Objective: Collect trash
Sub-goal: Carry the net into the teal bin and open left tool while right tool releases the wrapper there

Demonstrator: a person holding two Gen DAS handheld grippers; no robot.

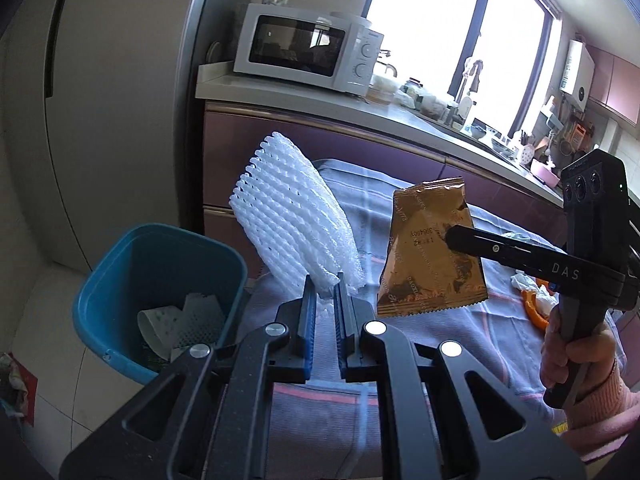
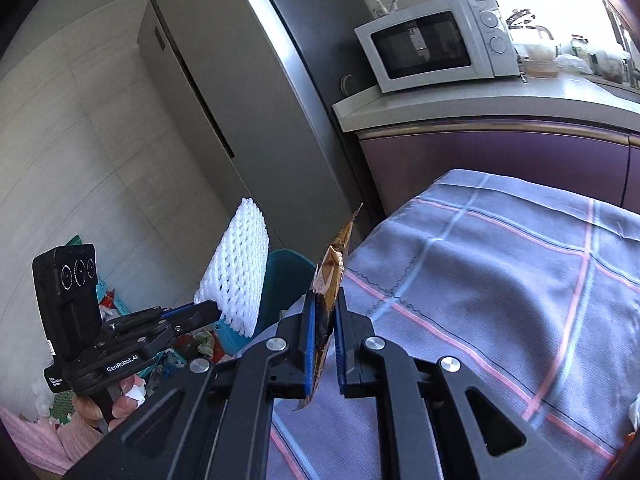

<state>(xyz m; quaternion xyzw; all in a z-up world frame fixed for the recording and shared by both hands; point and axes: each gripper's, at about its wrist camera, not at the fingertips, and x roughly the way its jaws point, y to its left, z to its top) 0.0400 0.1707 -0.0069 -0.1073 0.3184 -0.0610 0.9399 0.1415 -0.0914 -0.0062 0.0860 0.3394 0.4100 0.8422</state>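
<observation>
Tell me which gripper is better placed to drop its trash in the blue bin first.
Probably left. The left gripper holds the white foam net right beside the blue bin, while the right gripper holds the brown wrapper farther over the table.

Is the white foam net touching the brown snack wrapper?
Apart. The left wrist view shows tablecloth between the foam net and the wrapper.

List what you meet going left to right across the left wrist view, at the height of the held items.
Blue trash bin → white foam net held by the left gripper → brown snack wrapper pinched by the right gripper → right hand.
</observation>
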